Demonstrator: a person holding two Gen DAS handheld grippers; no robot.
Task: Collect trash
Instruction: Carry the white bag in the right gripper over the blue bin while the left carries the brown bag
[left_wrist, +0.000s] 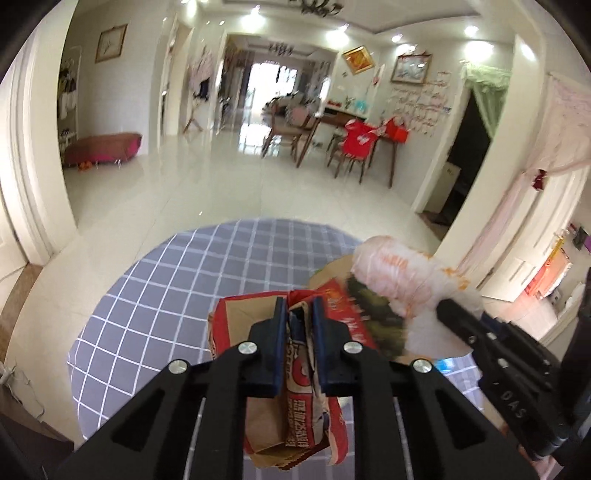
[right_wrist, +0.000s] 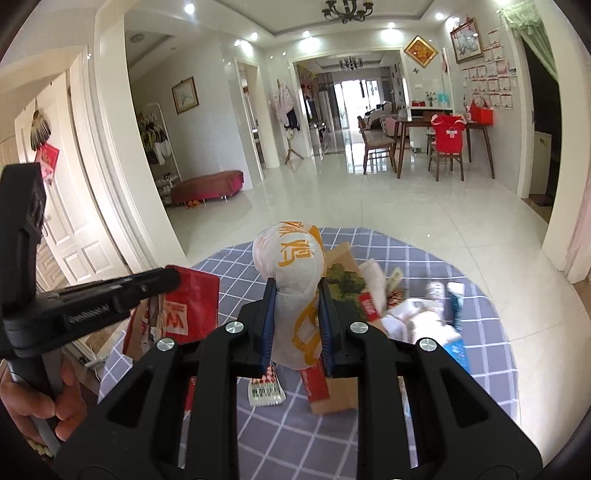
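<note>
Left wrist: left gripper (left_wrist: 299, 308) clamps paper bag (left_wrist: 295, 387) | right wrist: right gripper (right_wrist: 297, 291) clamps plastic bag (right_wrist: 295, 266), hand (right_wrist: 48, 398) visible

Two claws: left (left_wrist: 299, 314), right (right_wrist: 296, 295). One round table (right_wrist: 406, 251). Two framed pictures, right wall (right_wrist: 466, 40).

My left gripper's (left_wrist: 299, 317) own frame hides the lower end of the red-and-brown paper bag (left_wrist: 295, 406). The white plastic bag (left_wrist: 399, 273) smears with blur, its orange lettering unreadable. The table's (right_wrist: 424, 387) near edge runs out of view.
</note>
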